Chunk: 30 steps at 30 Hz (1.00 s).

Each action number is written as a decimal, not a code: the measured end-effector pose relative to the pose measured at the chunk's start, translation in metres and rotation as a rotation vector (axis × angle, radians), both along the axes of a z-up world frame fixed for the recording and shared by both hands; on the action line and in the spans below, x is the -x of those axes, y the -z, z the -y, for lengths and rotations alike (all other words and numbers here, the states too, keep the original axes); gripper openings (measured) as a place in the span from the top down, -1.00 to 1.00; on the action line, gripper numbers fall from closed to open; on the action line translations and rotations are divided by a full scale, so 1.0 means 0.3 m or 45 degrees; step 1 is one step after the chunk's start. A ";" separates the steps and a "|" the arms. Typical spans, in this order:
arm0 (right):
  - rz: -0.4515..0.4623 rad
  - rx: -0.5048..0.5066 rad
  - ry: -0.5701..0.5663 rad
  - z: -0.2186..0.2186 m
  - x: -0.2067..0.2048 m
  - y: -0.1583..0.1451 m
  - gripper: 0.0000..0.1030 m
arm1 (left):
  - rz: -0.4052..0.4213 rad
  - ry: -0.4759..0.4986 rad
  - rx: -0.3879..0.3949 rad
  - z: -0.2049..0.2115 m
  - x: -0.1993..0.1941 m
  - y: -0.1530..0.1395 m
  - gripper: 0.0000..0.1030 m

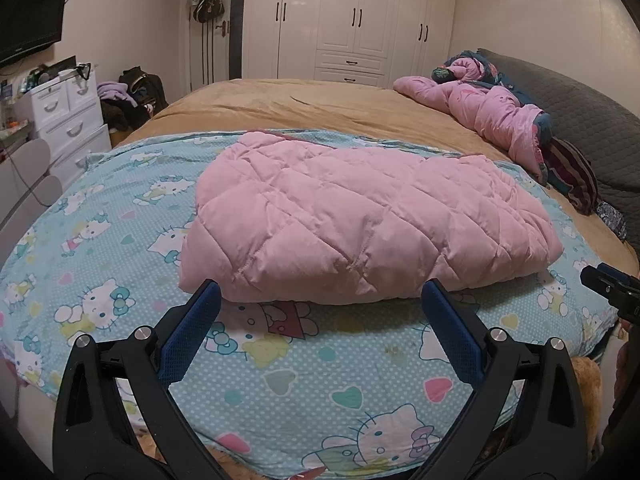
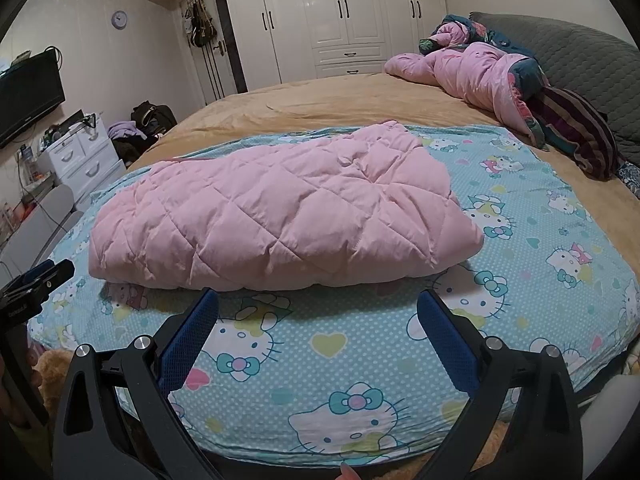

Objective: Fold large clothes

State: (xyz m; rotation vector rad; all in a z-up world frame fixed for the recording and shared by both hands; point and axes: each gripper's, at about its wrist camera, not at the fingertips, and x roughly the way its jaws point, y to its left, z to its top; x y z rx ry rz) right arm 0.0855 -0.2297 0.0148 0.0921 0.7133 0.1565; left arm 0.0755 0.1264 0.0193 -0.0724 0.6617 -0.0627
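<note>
The pink quilted jacket (image 1: pixel 360 220) lies folded into a thick bundle in the middle of the blue cat-print sheet (image 1: pixel 100 240), which covers the near end of the tan bed (image 1: pixel 300 100). On the near side of the jacket, the left gripper (image 1: pixel 322 294) is spread wide with nothing between its 2 blue pads (image 1: pixel 192 332). The right gripper (image 2: pixel 318 300) is likewise spread and empty. A crumpled pink quilt (image 2: pixel 472 76) sits beyond the jacket, by the grey headboard (image 2: pixel 592 64).

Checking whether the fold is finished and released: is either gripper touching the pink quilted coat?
Apart. In the right wrist view the open right gripper shows blue sheet before the pink quilted coat; the left gripper likewise.
</note>
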 end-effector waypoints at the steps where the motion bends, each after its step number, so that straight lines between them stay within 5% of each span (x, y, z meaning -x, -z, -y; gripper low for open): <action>1: 0.000 0.002 0.001 0.000 0.001 -0.002 -0.92 | -0.001 0.002 -0.002 0.001 0.000 0.000 -0.82; 30: -0.003 0.024 0.017 0.005 0.000 -0.003 -0.92 | 0.010 0.009 -0.026 -0.009 -0.005 0.000 -0.82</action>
